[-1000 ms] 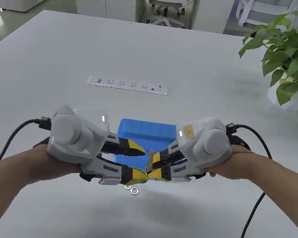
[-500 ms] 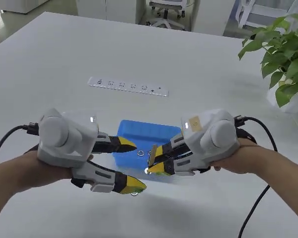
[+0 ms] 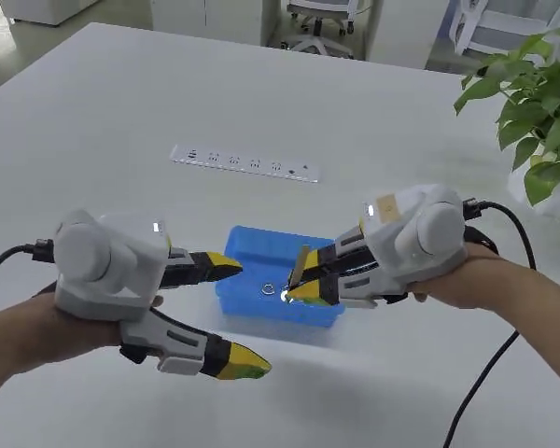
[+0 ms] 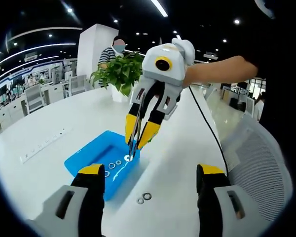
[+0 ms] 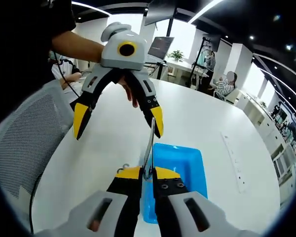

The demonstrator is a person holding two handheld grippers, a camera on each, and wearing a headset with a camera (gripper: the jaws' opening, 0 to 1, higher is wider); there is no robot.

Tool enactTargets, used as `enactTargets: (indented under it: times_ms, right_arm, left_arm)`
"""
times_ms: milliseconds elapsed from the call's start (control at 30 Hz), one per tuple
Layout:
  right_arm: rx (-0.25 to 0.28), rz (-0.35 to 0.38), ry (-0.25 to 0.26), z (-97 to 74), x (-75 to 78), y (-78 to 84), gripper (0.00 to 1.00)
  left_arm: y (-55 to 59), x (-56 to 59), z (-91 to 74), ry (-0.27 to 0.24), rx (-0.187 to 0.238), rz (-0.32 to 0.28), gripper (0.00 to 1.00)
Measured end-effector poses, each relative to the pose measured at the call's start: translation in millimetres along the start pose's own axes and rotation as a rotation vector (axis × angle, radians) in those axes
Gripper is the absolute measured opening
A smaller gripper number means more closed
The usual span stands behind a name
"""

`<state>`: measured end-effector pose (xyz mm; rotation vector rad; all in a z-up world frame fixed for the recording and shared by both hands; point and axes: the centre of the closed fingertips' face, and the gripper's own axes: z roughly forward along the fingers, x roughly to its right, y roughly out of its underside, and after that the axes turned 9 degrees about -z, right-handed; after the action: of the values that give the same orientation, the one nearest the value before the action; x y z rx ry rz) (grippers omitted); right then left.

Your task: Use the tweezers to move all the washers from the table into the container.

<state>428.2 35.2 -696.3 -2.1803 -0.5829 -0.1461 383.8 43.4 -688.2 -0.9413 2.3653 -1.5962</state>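
Blue container [image 3: 271, 313] sits mid-frame in the head view, holding washers [image 4: 112, 166]; two loose washers [image 4: 144, 197] lie low-centre in the left gripper view. The right gripper [image 3: 303, 291] pinches tweezers [image 3: 301, 261] over it; the left gripper [image 3: 245, 315] gapes, empty. A slack pinch could twist the tweezers, spilling a washer outside.

White table [image 3: 103, 112], matte. White power strip [image 3: 243, 161] flat on it toward the far side. Leafy green plant [image 3: 532, 112] at the table's right edge. Office chair [image 3: 315, 23] beyond the far edge. Left gripper view: grey mesh chair back [image 4: 259, 163] close by, person [image 4: 108, 54] behind the plant
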Motion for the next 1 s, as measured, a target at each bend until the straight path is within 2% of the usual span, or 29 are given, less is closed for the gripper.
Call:
enactTargets:
  times_ms: [200,400,600,833,1000]
  right_arm:
    - [0.003,0.003,0.027,0.1,13.1,3.7,0.09]
    - [0.002,0.004,0.033,5.6,20.4,9.8,0.09]
    - [-0.004,0.015,0.022,13.7,24.3,19.7,0.09]
    - [-0.007,0.032,0.008,23.7,27.9,30.0,0.09]
    - [-0.009,0.037,-0.004,30.8,27.6,36.1,0.09]
  left_arm:
    - [1.2,-1.6,-2.2,-0.006,0.004,-0.017,0.89]
    - [1.7,-5.1,-6.1,-0.019,0.012,-0.027,0.94]
    - [-0.6,-7.9,-8.5,-0.036,0.025,-0.032,0.99]
    - [-4.3,-13.4,-11.2,-0.043,0.038,-0.034,0.99]
    - [-4.6,-17.9,-10.0,-0.049,0.031,-0.032,0.99]
